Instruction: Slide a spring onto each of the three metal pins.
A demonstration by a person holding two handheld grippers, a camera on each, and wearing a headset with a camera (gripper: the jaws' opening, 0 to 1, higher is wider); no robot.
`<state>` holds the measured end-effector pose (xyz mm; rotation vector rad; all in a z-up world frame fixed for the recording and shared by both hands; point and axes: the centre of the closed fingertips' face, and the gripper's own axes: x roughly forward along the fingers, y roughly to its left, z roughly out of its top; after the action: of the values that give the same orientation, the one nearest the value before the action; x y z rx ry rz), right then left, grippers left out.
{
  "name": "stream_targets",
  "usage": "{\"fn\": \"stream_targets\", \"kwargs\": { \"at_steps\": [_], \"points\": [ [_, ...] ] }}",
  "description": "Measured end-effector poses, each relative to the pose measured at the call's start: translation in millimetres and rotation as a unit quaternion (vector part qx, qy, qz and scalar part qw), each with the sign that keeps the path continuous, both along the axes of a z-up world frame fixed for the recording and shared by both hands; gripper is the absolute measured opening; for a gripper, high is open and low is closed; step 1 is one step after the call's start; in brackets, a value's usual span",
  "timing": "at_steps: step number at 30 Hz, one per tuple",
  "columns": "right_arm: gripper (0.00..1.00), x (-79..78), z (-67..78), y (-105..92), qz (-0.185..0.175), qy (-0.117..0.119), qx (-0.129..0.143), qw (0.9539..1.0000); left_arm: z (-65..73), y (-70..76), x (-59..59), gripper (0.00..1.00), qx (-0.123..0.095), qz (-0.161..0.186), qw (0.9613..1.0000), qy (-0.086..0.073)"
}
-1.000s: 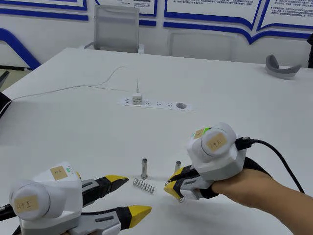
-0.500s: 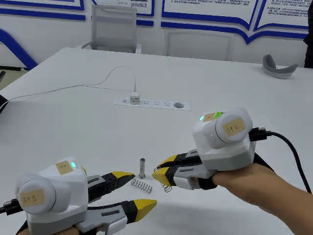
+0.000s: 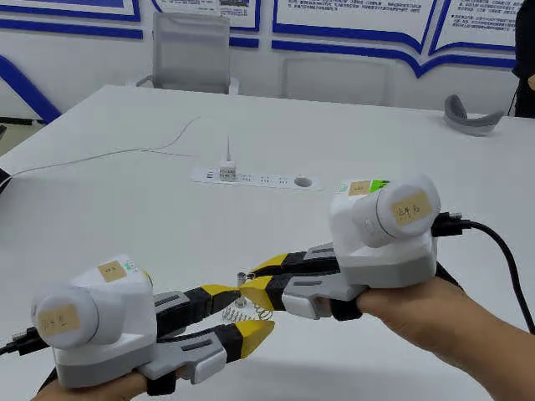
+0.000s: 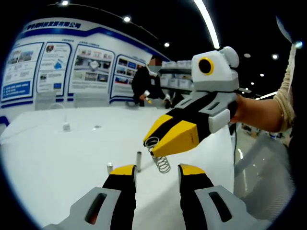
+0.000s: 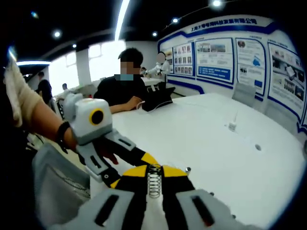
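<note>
1. The right tool (image 5: 154, 173) is clenched on a spring (image 5: 153, 186). It holds the spring upright above the desk (image 5: 230, 158), not yet on any pin.
2. The left tool (image 4: 157, 170) is released, its jaws apart with nothing between them, just below the right tool's tips.
3. Two pins stand bare, a taller pin (image 4: 139, 161) and a shorter pin (image 4: 109, 167). Judging by this, all three springs are left to fit. I cannot place the third pin.
4. The right gripper view gives the grip head-on, with the coil pinched between both tips. The left gripper view gives it side-on, with the coil poking out above and below.
</note>
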<state>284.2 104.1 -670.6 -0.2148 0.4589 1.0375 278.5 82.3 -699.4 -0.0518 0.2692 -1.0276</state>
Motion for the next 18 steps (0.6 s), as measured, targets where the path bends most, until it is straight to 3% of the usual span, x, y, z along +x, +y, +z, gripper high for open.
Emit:
{"fn": "stream_targets", "kwargs": {
  "at_steps": [7,18],
  "points": [
    [0.12,-3.5,2.0,2.9,0.005,-0.004,0.004,1.0000,3.1,-3.3,0.6,0.31,-0.002,-0.001,1.0000,-0.004],
    [0.12,-5.1,3.3,3.6,0.006,-0.005,0.005,1.0000,4.4,-1.6,0.0,0.12,0.002,-0.003,0.9999,-0.012]
  ]
}}
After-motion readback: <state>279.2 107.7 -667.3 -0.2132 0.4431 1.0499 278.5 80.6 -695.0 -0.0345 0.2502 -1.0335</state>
